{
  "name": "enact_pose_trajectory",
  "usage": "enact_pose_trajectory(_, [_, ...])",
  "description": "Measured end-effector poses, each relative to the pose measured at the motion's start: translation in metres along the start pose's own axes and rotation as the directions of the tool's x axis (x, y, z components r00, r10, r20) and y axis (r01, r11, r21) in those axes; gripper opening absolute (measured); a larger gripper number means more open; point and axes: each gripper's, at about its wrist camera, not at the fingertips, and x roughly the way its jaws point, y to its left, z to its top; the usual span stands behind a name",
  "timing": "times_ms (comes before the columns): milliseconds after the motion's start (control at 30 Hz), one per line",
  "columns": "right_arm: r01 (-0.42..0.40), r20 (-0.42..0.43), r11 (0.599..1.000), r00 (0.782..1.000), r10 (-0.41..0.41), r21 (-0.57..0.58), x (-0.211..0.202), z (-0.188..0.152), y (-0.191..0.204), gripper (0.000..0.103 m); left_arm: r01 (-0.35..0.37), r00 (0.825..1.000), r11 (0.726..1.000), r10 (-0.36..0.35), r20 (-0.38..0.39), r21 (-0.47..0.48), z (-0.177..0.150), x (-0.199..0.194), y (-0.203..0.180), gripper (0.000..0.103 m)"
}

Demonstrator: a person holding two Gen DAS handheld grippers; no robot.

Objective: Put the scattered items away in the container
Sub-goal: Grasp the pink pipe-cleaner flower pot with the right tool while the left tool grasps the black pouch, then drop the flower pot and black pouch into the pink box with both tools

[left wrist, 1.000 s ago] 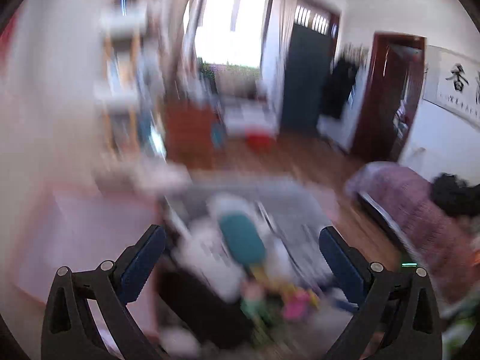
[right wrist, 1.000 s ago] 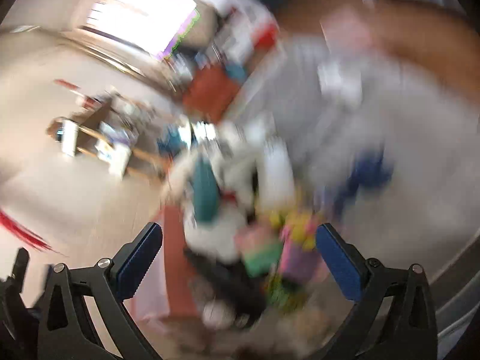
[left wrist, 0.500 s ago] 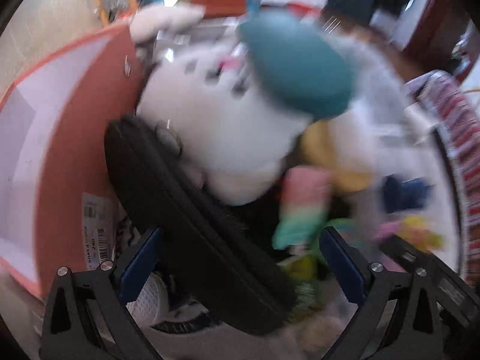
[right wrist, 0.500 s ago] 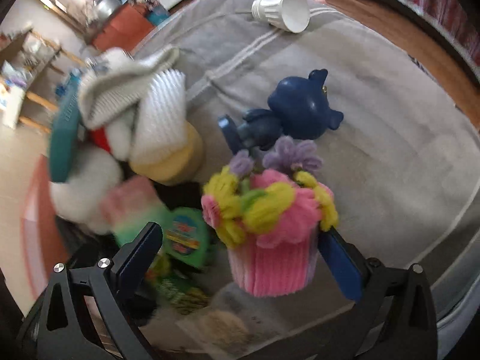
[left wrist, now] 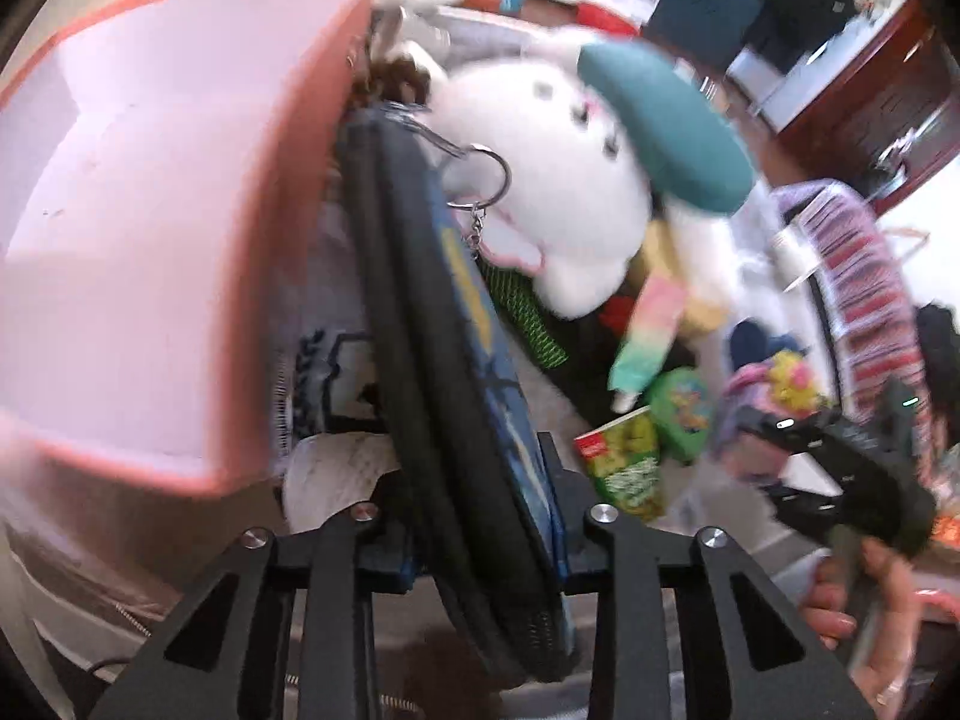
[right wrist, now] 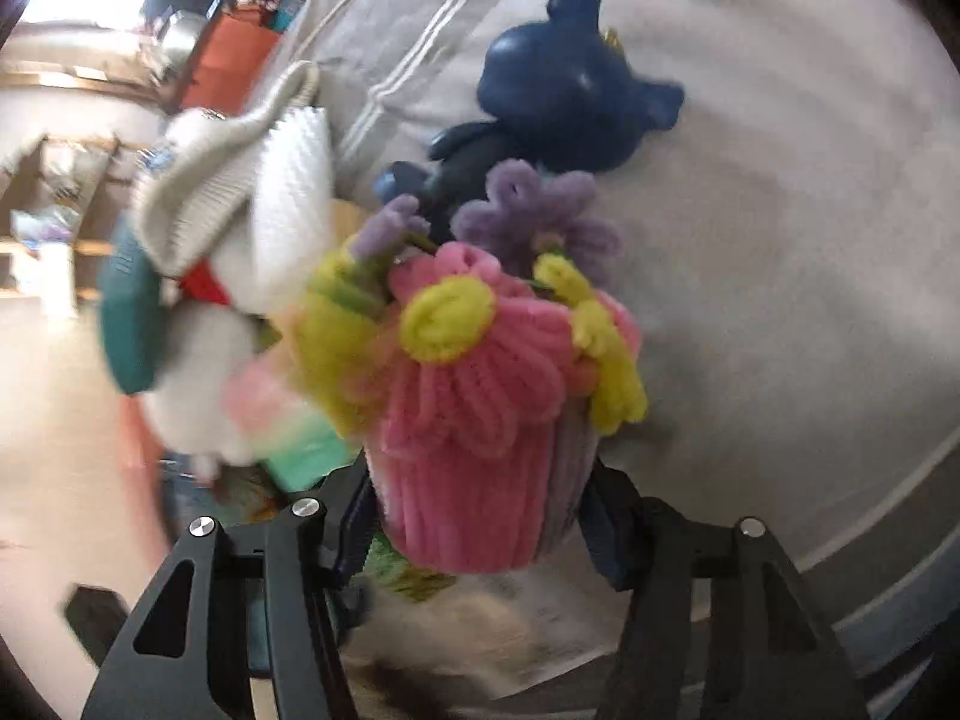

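Progress: early stage, judging by the layout; the pink storage box (left wrist: 180, 192) is showing a bare interior in the left wrist view, with no item visible inside it.
Remaining work: every scattered item is lying outside the box on the grey blanket (right wrist: 780, 240), including the white plush rabbit (left wrist: 558, 192), the teal cushion-like piece (left wrist: 660, 126), the navy bear figure (right wrist: 564, 96), the green snack packet (left wrist: 630, 462) and the knitted white sock (right wrist: 288, 198).
Left claw (left wrist: 486, 516): jaws are closing on the dark flat zip pouch (left wrist: 456, 360), which is standing on edge between the fingers; the pads are appearing to meet both faces of the pouch.
Pouch location: just beside the box's near wall, with its key ring (left wrist: 480, 180) resting against the rabbit.
Right claw (right wrist: 480, 531): jaws are closing, roughly half open, around the base of the pink chenille flower pot (right wrist: 474, 420); pad contact looks likely but blur is leaving it uncertain.
Flower pot location: on the blanket, directly in front of the bear figure.
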Motion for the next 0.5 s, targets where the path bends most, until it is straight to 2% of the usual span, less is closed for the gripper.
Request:
enact_pose_trajectory(67, [-0.026,0.017,1.0,1.0,0.026,0.001,-0.006,0.001,0.001,0.056,0.055,0.998,0.998,-0.055,0.031,-0.014,-0.006,-0.022,0.001,0.027])
enact_pose_trajectory(167, [-0.089,0.029,0.996,0.996,0.089,-0.005,-0.009,-0.004,0.0,0.056,0.202,0.976,0.978,-0.197,0.091,-0.046,-0.016,-0.071,0.01,0.026])
enact_pose_trajectory(233, [-0.124,0.031,0.992,0.992,0.125,-0.018,-0.015,-0.012,0.0,0.056,0.273,0.952,0.961,-0.263,0.159,-0.046,-0.015,-0.105,0.009,0.025])
enact_pose_trajectory(300, [-0.147,0.034,0.989,0.988,0.148,-0.036,-0.019,-0.02,0.012,0.056,0.331,0.912,0.943,-0.308,0.272,-0.044,-0.001,-0.152,0.017,0.025])
enact_pose_trajectory(333, [-0.146,0.04,0.988,0.988,0.148,-0.046,-0.019,-0.024,0.02,0.056,0.335,0.897,0.941,-0.305,0.321,-0.042,0.006,-0.174,0.023,0.025])
enact_pose_trajectory(367, [-0.142,0.047,0.988,0.988,0.145,-0.06,-0.021,-0.027,0.025,0.056,0.325,0.882,0.945,-0.288,0.374,-0.038,0.014,-0.194,0.032,0.025])
enact_pose_trajectory(400, [-0.137,0.054,0.988,0.988,0.141,-0.073,-0.022,-0.03,0.03,0.056,0.296,0.88,0.955,-0.257,0.399,-0.037,0.022,-0.206,0.041,0.025])
enact_pose_trajectory(433, [-0.132,0.06,0.987,0.989,0.138,-0.087,-0.024,-0.032,0.034,0.056,0.246,0.887,0.968,-0.207,0.414,-0.043,0.031,-0.216,0.052,0.027])
enact_pose_trajectory(467, [-0.129,0.064,0.986,0.989,0.136,-0.102,-0.023,-0.032,0.039,0.056,0.175,0.897,0.983,-0.135,0.42,-0.057,0.038,-0.22,0.063,0.038])
enact_pose_trajectory(500, [-0.122,0.072,0.984,0.989,0.132,-0.127,-0.025,-0.034,0.044,0.056,0.041,0.903,0.996,-0.003,0.429,-0.08,0.045,-0.221,0.073,0.049])
